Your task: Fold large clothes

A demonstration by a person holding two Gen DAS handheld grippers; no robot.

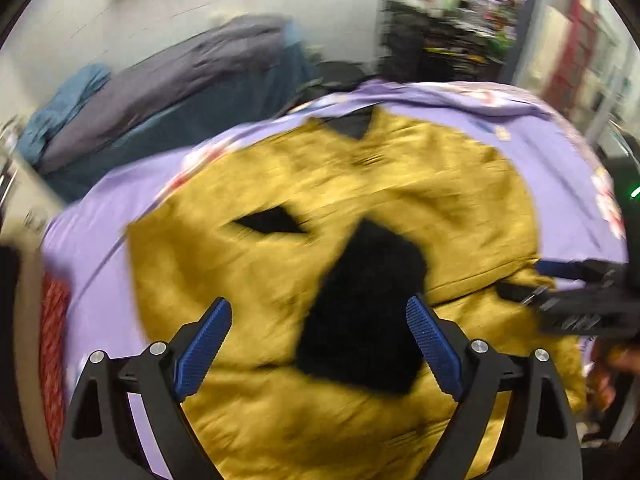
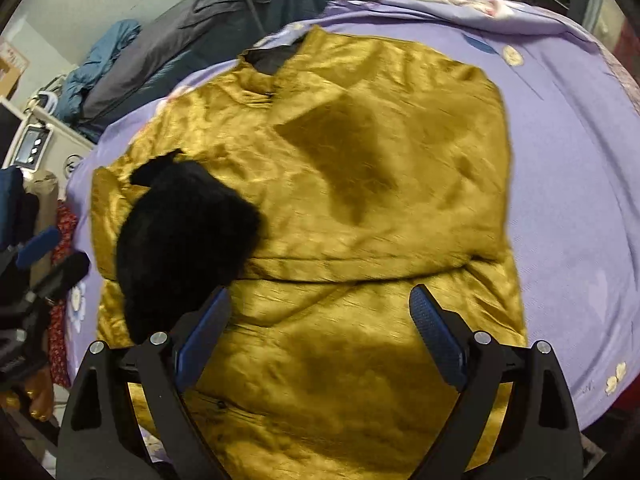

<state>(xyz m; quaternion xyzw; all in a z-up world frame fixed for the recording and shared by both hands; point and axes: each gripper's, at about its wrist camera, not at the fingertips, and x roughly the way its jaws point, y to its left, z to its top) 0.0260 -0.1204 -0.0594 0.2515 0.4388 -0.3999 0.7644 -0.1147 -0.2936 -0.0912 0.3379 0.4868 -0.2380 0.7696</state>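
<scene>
A large mustard-yellow jacket (image 1: 400, 184) (image 2: 360, 152) lies spread on a bed covered by a lilac flowered sheet (image 1: 552, 148) (image 2: 568, 184). A black furry piece (image 1: 360, 312) (image 2: 180, 236) rests on the jacket, and a dark lining shows at the collar (image 2: 272, 58). My left gripper (image 1: 319, 308) hovers open over the black furry piece with nothing between its blue pads. My right gripper (image 2: 320, 294) stands open above the jacket's lower fold, also with nothing in it. Each gripper shows at the edge of the other's view: the right gripper (image 1: 580, 292), the left gripper (image 2: 44, 256). The left wrist view is blurred.
Grey and blue garments (image 2: 192, 28) (image 1: 168, 92) are heaped behind the bed at the back left. A white appliance (image 2: 36, 144) stands at the left, with red patterned cloth (image 2: 60, 320) hanging off the bed's left edge. Cluttered shelves (image 1: 448, 32) fill the back right.
</scene>
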